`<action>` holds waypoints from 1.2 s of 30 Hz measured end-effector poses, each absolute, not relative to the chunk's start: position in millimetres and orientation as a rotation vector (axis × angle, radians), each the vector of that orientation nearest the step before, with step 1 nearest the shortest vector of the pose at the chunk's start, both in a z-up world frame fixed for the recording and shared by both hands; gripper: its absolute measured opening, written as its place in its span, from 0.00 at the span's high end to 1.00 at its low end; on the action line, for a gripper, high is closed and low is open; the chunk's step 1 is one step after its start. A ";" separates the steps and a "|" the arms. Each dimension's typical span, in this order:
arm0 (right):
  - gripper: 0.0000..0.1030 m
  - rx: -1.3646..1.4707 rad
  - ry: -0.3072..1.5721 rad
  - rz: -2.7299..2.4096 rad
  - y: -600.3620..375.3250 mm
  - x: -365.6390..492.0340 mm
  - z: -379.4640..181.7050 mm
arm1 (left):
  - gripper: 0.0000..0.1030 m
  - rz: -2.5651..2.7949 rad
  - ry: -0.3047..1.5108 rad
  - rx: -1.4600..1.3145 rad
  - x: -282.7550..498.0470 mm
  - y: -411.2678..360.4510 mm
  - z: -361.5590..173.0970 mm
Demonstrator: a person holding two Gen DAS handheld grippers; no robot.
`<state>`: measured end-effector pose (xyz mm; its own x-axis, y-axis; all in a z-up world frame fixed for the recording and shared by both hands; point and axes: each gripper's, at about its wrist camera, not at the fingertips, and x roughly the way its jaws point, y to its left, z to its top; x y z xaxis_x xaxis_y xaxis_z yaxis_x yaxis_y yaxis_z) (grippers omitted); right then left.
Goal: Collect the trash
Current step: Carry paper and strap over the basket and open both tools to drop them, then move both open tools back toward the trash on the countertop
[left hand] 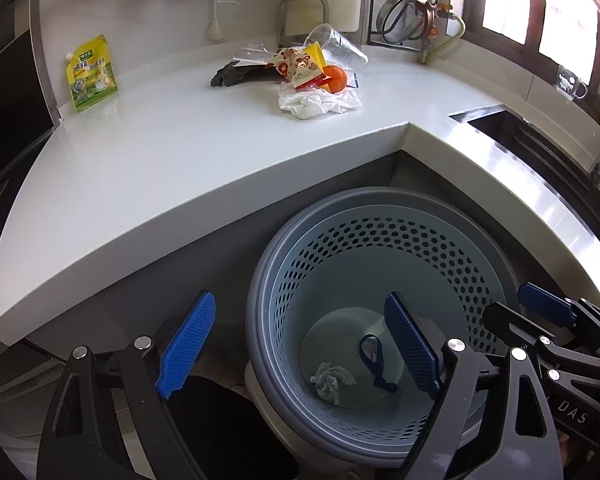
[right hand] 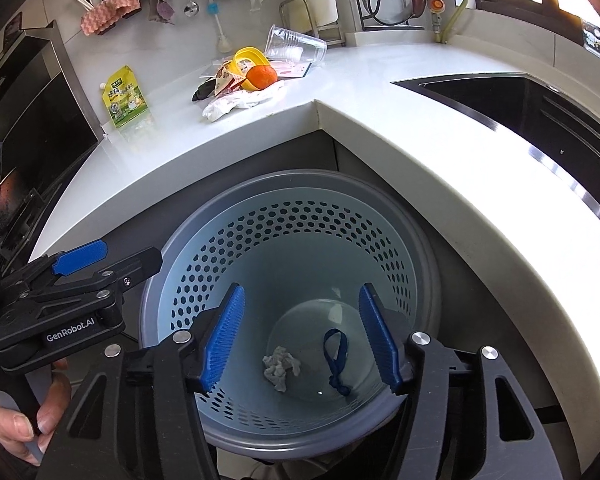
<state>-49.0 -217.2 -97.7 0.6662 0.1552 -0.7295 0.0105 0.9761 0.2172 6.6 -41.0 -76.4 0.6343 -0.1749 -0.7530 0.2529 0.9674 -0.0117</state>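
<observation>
Two tongs, left tongs [left hand: 296, 344] and right tongs [right hand: 300, 336], hang wide and empty over the bin [right hand: 380, 208]; the trash pile [left hand: 312, 76] lies ahead on the bench [left hand: 140, 160], neither side clearly nearer.

bin [right hand: 228, 240]: perforated, pale blue, grey rim, upright below counter corner | inside: crumpled tissue [right hand: 281, 366], blue loop [right hand: 336, 360] | counter [left hand: 140, 168]: trash pile [left hand: 300, 76] – tipped clear cup, orange, white tissue, wrappers
</observation>
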 end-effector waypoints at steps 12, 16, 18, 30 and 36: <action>0.27 0.204 0.775 0.055 -223.9 -56.8 -83.6 | 0.07 -0.215 0.777 0.080 2.3 -32.5 -60.4; 0.27 0.178 0.735 0.047 -222.2 -58.0 -75.9 | 0.07 -0.217 0.773 0.105 3.8 -32.8 -55.7; 0.27 0.160 0.728 0.046 -221.0 -55.2 -72.3 | 0.07 -0.223 0.762 0.127 3.5 -34.9 -52.9; 0.27 0.111 0.635 0.057 -225.1 -7.0 -32.3 | 0.07 -0.214 0.701 0.066 36.4 -22.4 -19.1; 0.27 0.092 0.619 0.069 -227.4 43.8 -15.9 | 0.06 -0.142 0.672 0.063 79.8 -9.4 -6.1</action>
<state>43.8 -227.4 -15.9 0.8125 0.0917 -0.5757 -0.0368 0.9936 0.1064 79.8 -9.4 -6.1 0.7733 -0.1110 -0.6242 0.1516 0.9884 0.0121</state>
